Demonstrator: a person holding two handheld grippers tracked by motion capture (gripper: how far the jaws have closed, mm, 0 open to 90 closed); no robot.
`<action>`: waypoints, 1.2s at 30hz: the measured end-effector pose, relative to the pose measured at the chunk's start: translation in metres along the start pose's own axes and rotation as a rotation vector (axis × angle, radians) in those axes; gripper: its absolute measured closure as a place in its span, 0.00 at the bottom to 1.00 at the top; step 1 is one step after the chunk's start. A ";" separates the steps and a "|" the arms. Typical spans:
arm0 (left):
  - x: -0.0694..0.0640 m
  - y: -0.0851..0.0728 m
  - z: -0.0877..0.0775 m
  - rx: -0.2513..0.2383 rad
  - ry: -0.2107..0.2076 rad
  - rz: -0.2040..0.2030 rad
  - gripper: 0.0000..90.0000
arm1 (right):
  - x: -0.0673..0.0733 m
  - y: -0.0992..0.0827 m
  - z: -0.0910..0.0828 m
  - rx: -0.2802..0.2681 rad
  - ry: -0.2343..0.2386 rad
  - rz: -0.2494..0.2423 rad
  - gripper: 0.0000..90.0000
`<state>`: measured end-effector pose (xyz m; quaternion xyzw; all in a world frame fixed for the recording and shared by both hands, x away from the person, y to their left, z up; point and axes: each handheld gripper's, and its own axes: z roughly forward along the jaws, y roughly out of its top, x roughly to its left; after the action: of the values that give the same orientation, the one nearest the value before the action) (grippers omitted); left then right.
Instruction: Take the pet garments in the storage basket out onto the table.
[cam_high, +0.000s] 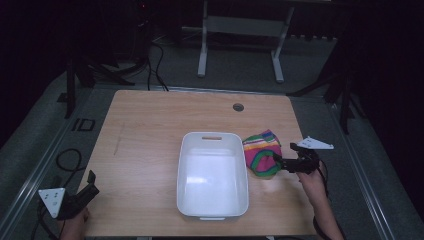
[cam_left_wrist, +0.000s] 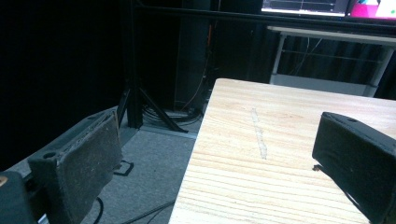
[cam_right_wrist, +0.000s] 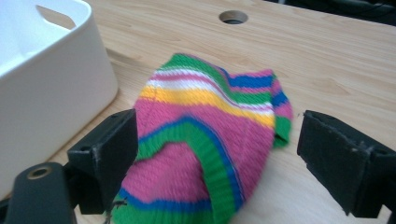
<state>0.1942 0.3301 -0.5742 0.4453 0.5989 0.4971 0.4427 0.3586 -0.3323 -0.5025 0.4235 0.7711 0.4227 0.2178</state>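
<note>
Right gripper view: striped knit sock (cam_right_wrist: 210, 140) lies crumpled on the wooden table (cam_right_wrist: 355, 60), pink, green, yellow, white and blue bands. It sits between my right gripper (cam_right_wrist: 215, 154)'s two black jaws. Jaws stand wide apart; the right-hand pad is clear of the fabric. On the left-hand pad I can't tell whether the cloth brushes it or just lies beside it. No clamp on the sock either way. Green cuff edge is nearest the camera, slightly blurred.

White plastic bin (cam_right_wrist: 42, 88) is just to the left of the sock in this view, its handle slot visible at the top edge. Round cable hole (cam_right_wrist: 233, 17) in the tabletop is farther back, well apart from the sock.

From the high view, sock (cam_high: 262, 152) rests on the table just beside the bin (cam_high: 186, 165)'s right wall, near its far corner; can't tell if it touches the wall. I see nothing in the bin. Right gripper (cam_high: 280, 161) points left at the sock from the table's right side, my hand behind it, grey three-cornered plate on top.

Left gripper (cam_high: 90, 184) is at the near left corner of the table (cam_high: 150, 125), well apart from bin and sock. In the left gripper view its jaws are spread wide with nothing between them, just bare wood with a pale scuff mark (cam_left_wrist: 259, 135) and the table edge over grey floor.
</note>
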 end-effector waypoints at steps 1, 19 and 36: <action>0.000 0.000 0.000 0.000 0.000 -0.001 0.02 | -0.001 -0.003 -0.003 -0.003 -0.008 0.001 0.14; 0.000 0.000 0.000 -0.001 0.002 0.002 0.02 | -0.005 -0.067 -0.046 -0.056 -0.194 0.039 0.13; 0.000 0.000 0.000 0.001 0.002 0.004 0.02 | 0.011 -0.105 -0.064 -0.082 -0.398 0.008 0.13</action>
<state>0.1942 0.3296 -0.5742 0.4461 0.5985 0.4983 0.4410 0.2587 -0.3826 -0.5545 0.4925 0.6934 0.3625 0.3812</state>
